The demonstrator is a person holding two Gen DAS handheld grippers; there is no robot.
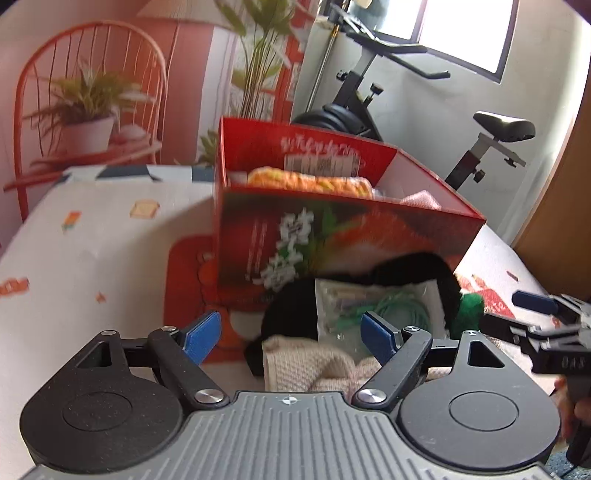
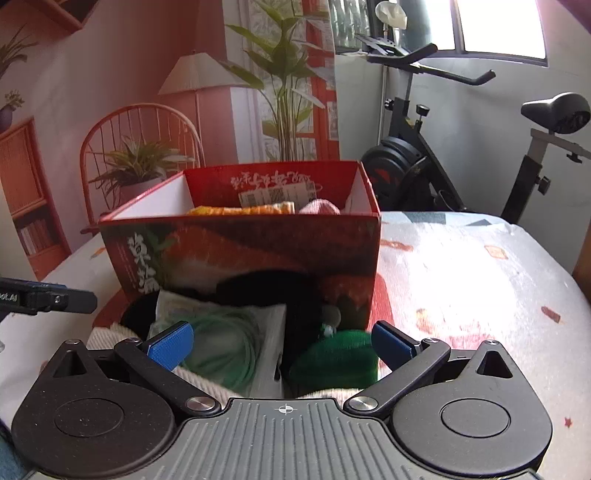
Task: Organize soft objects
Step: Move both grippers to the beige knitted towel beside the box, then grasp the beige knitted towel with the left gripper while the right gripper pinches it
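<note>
Soft pile [image 2: 236, 343] lies before the box [image 2: 258, 251].

This is a room in a home. An exercise bike [image 2: 436, 155] stands by a window [image 2: 498, 26] against a pale wall, and beside it hangs a printed backdrop [image 2: 207, 92] showing a lamp, a wire chair and potted plants. In front lies a bed [image 2: 461, 273] under a patterned sheet, carrying a red cardboard box [image 2: 258, 247] and a heap of soft things.

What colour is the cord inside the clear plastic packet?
The cord is light green, coiled in the clear packet; the right wrist view shows it best.
</note>
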